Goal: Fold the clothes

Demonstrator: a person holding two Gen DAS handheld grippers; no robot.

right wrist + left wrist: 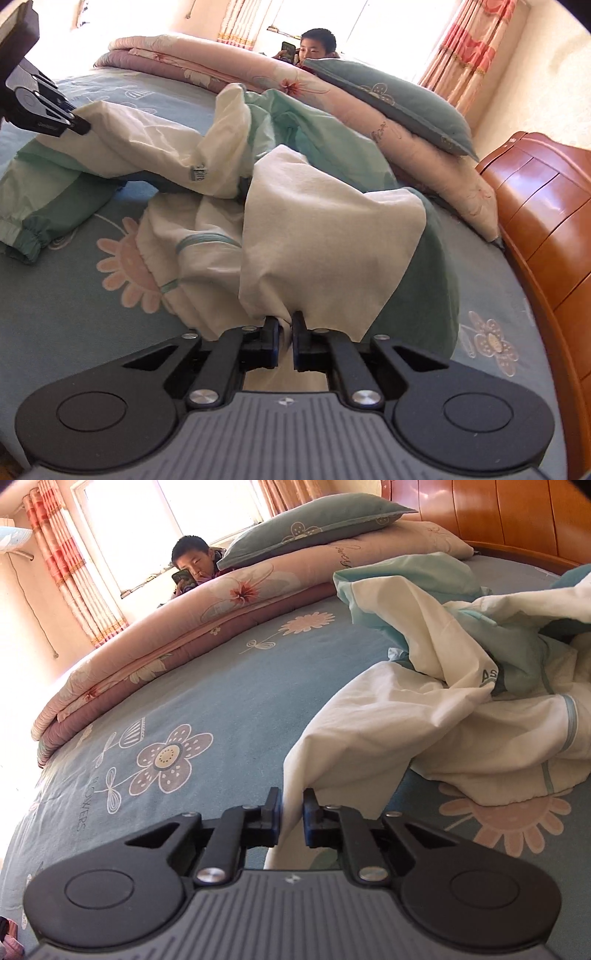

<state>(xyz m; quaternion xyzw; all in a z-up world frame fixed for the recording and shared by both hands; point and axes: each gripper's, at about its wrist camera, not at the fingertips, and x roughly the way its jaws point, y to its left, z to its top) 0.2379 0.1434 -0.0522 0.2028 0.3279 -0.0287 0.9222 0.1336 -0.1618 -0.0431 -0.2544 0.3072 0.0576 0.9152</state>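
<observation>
One jacket — two grippers' jaws clamping it — two pillows.

I count two black two-finger grippers: my left gripper and my right gripper. One crumpled white-and-teal fabric jacket lies ahead of both. Beyond it, left of my left claw, I see one folded pink floral quilt, one grey-green embroidered pillow and one person.

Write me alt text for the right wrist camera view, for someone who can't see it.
The right gripper is shut on a white fold of a crumpled white and green jacket lying on a blue flowered bedsheet. At upper left the left gripper pinches another white part; folded quilts and a pillow lie behind.
</observation>
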